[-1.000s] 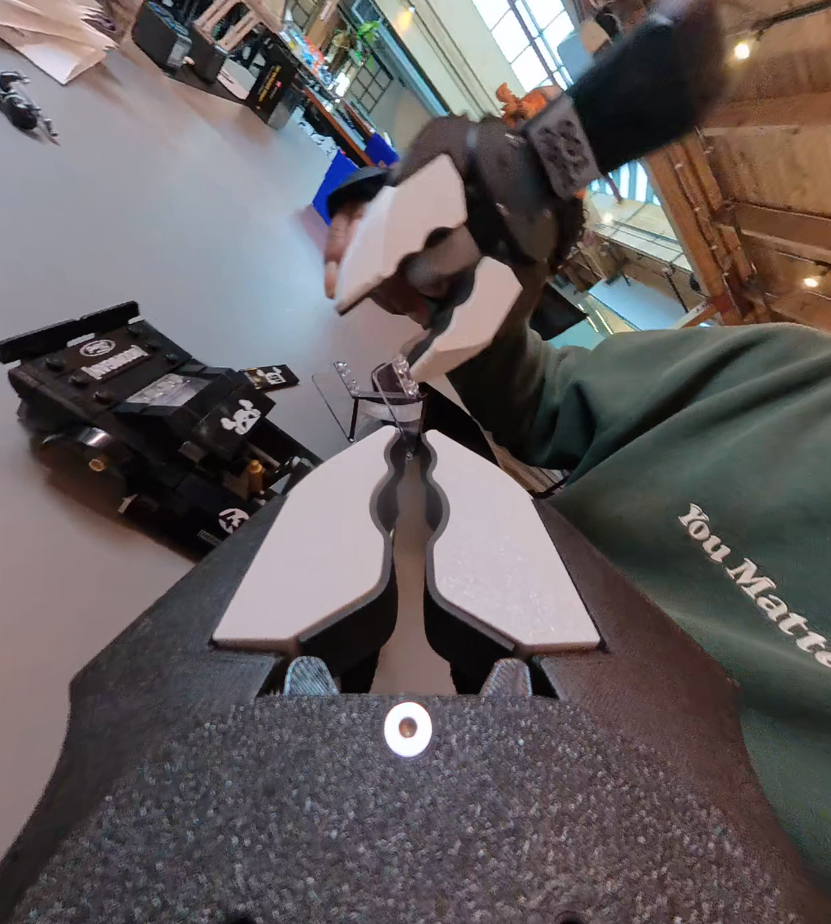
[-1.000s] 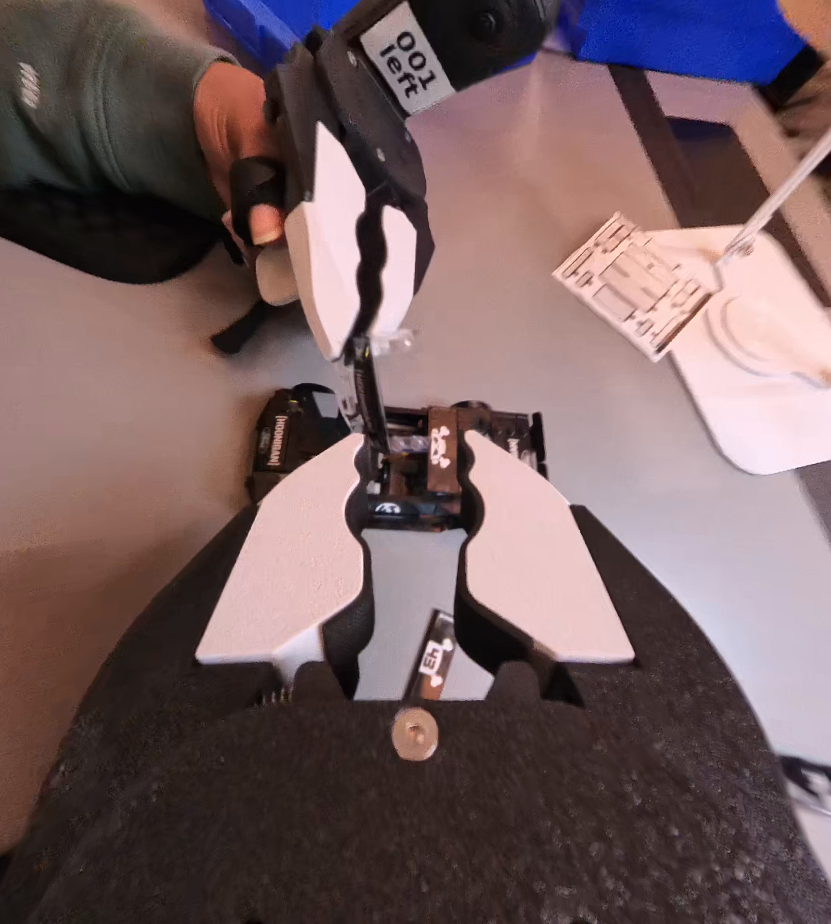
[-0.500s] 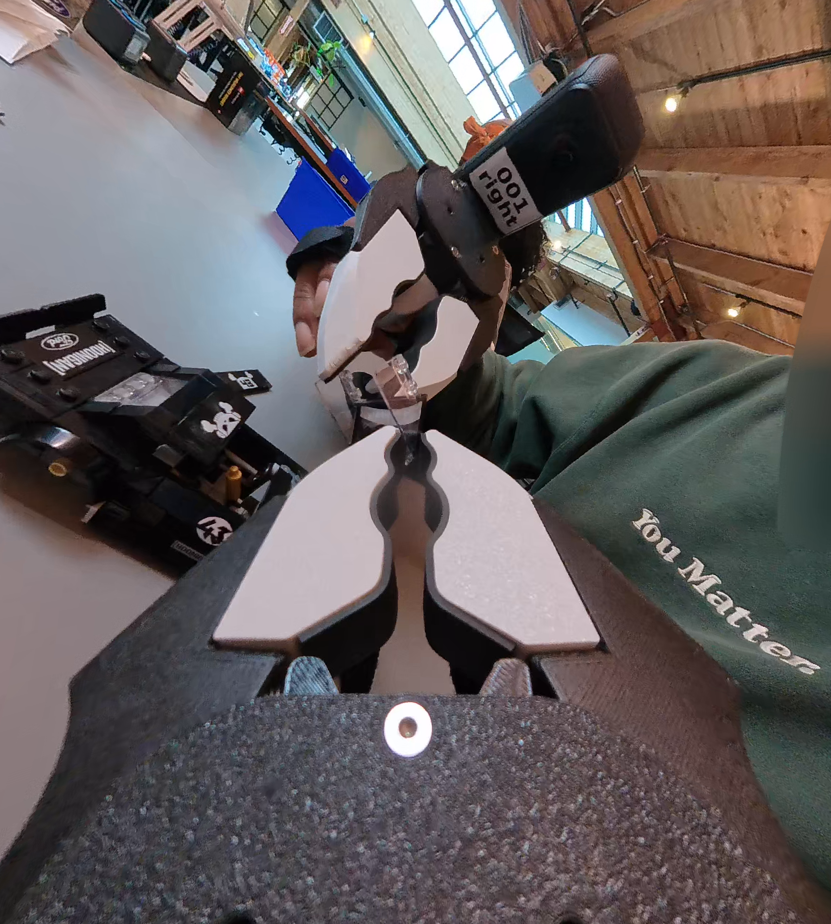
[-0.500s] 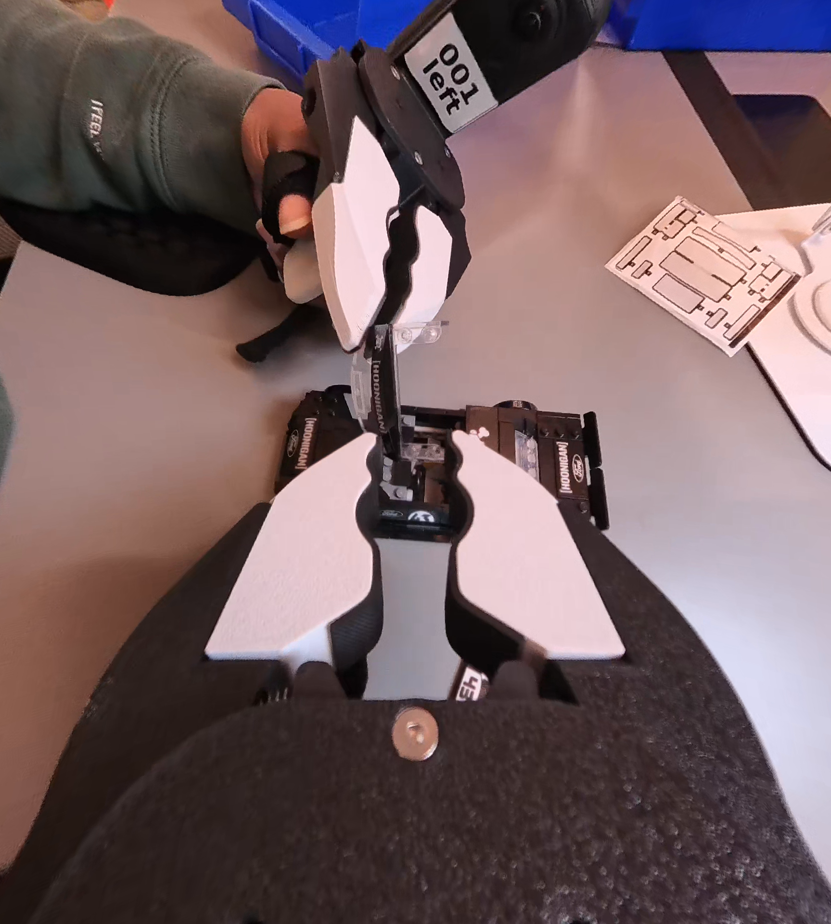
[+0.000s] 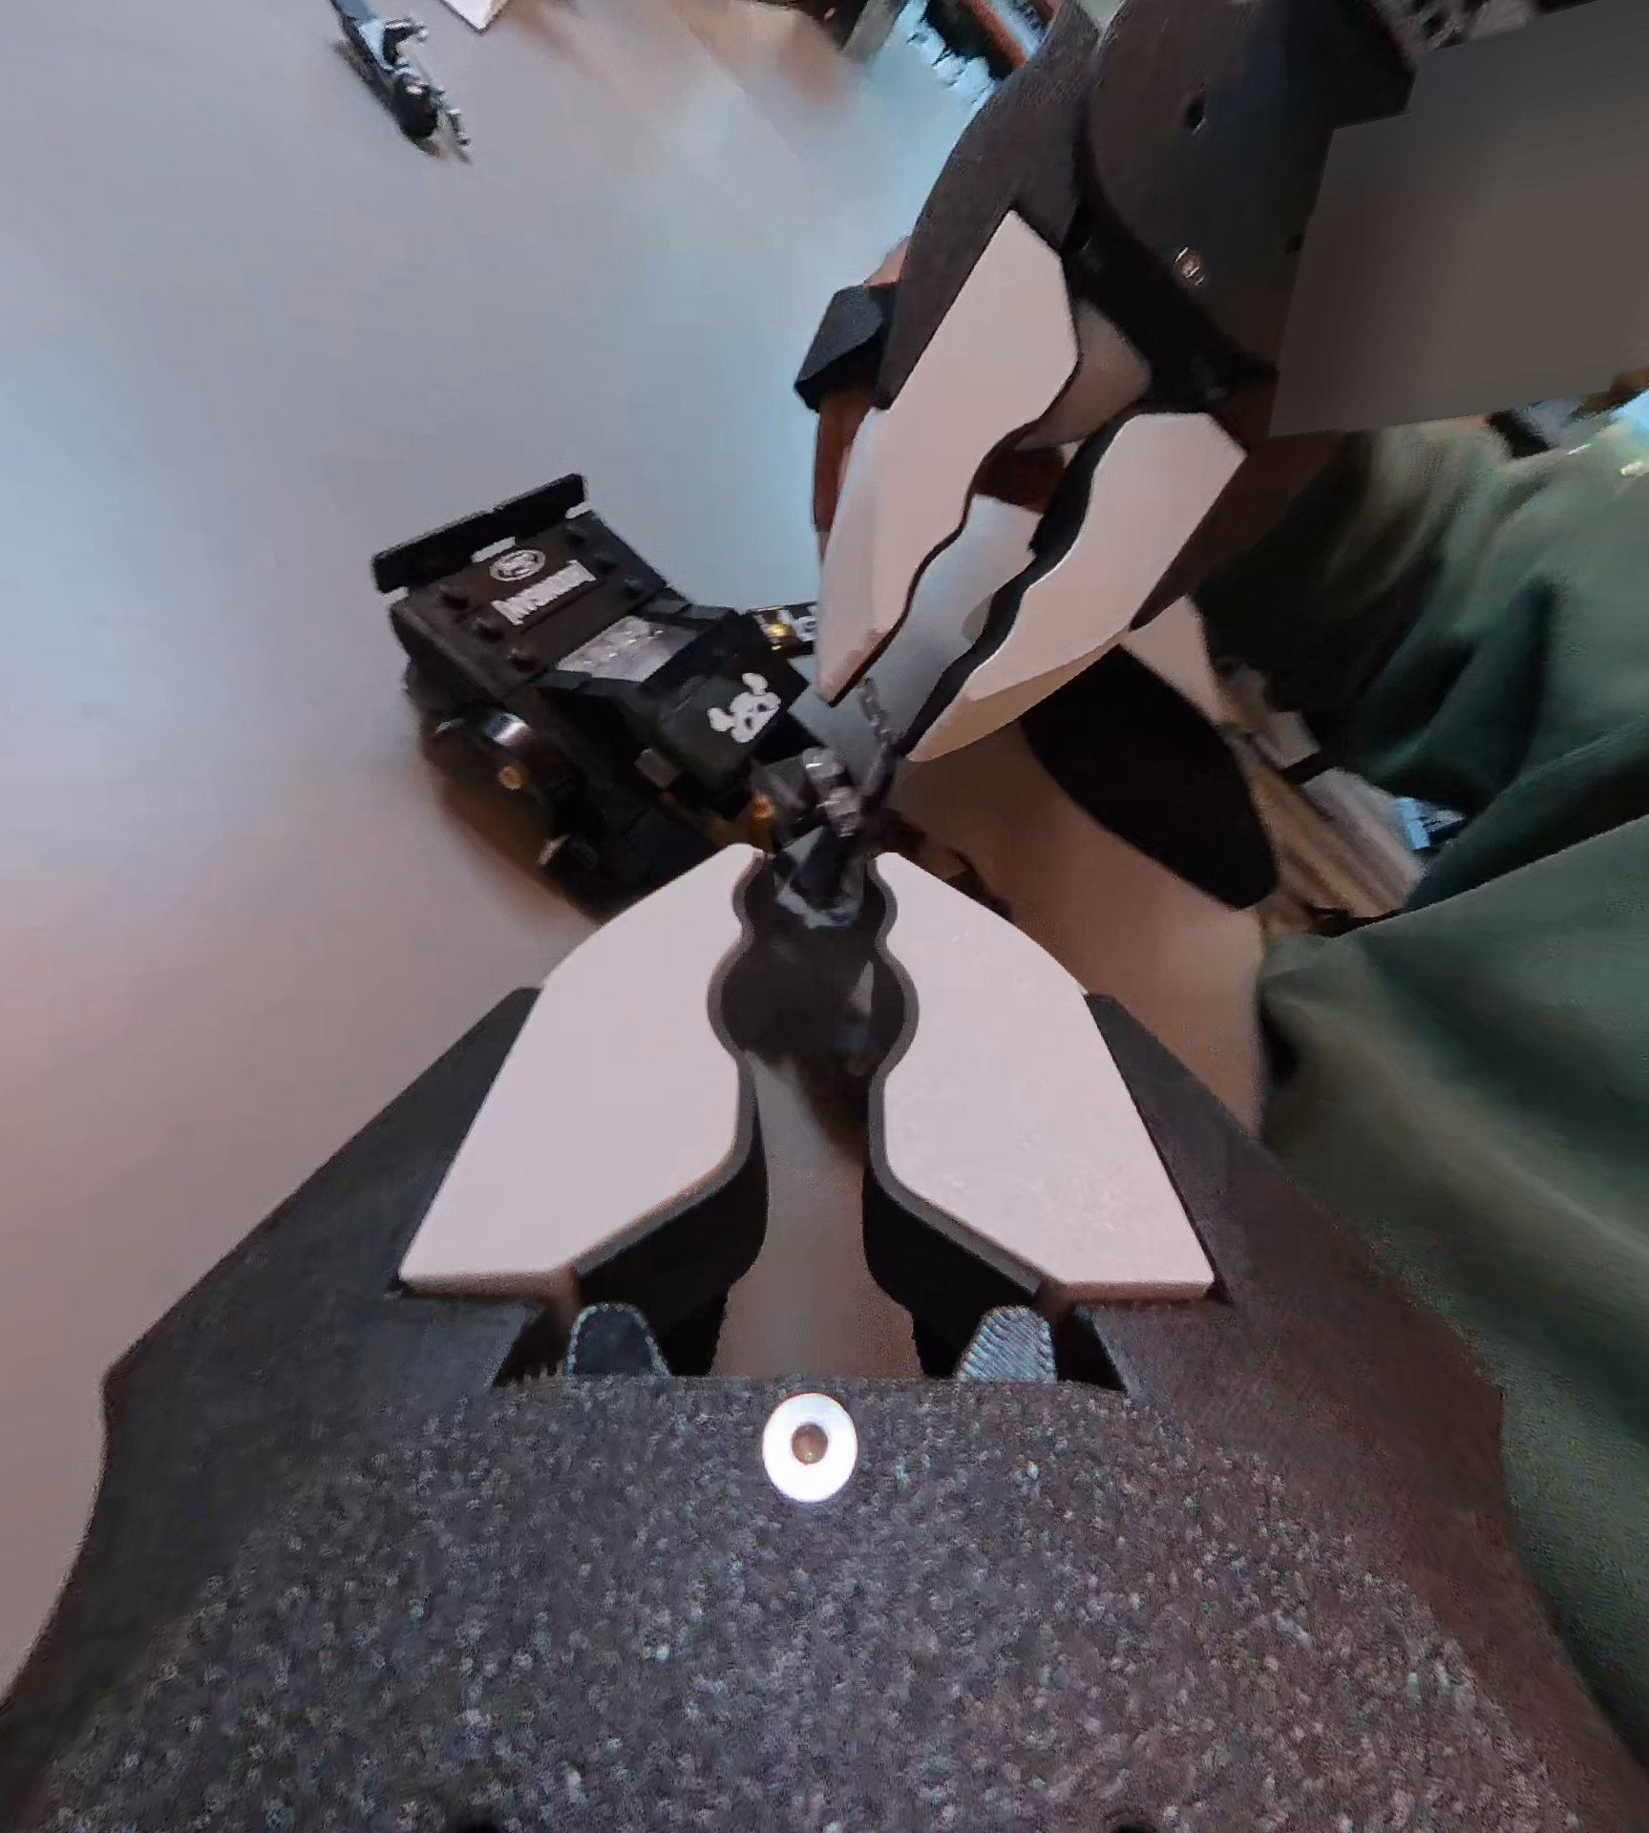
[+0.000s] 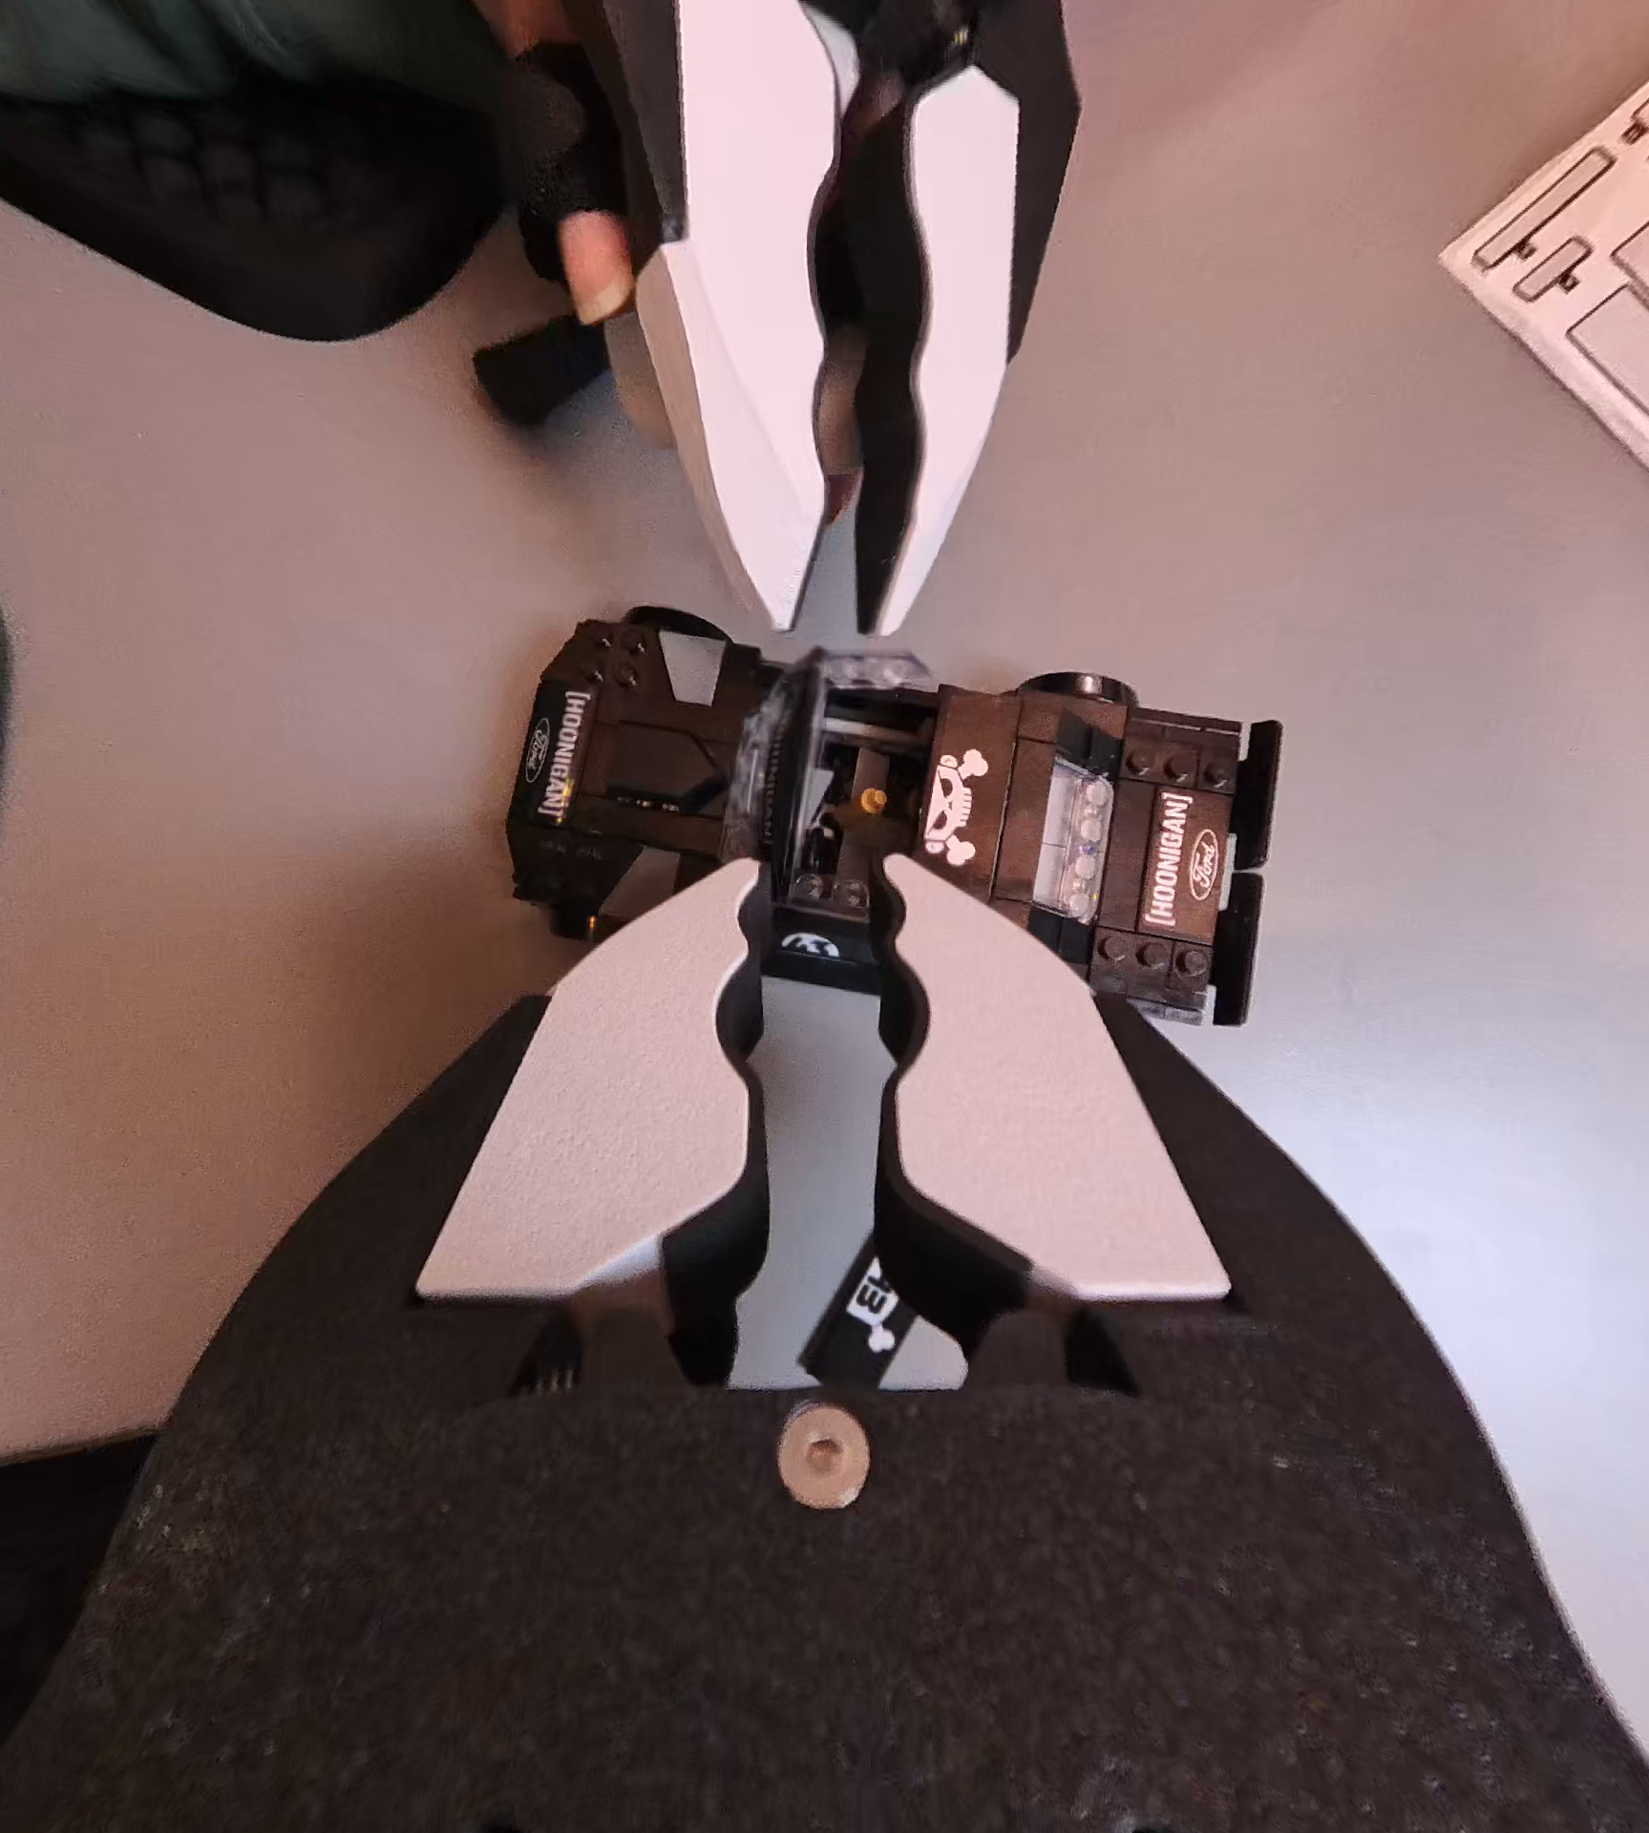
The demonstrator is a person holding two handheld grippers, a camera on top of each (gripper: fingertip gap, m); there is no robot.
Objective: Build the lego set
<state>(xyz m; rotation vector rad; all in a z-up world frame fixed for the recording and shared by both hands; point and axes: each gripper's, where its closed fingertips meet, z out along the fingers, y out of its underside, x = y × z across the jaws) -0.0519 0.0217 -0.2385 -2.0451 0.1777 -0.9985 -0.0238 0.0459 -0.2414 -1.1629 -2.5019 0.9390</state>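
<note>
Car (image 6: 899, 823) lies mid-frame in the right wrist view, on the grey table (image 6: 1395, 645). Body mostly built: hood, rear deck, stickers on. Cabin gap in the middle is open, no roof yet.

Windscreen piece (image 6: 780, 774), dark/clear, sits at the gap's front edge, blurred; can't tell if seated.

Left gripper (image 5: 815, 873) is nearly closed w/ a dark piece between its tips, prob. the windscreen.

Right gripper (image 6: 825, 873) is part open; nothing seen gripped from its own view.

Left to do, my guess: press the windscreen home, add a roof. Loose tile (image 6: 875, 1319) lies low centre, sticker sheet (image 6: 1634, 298) upper right.
</note>
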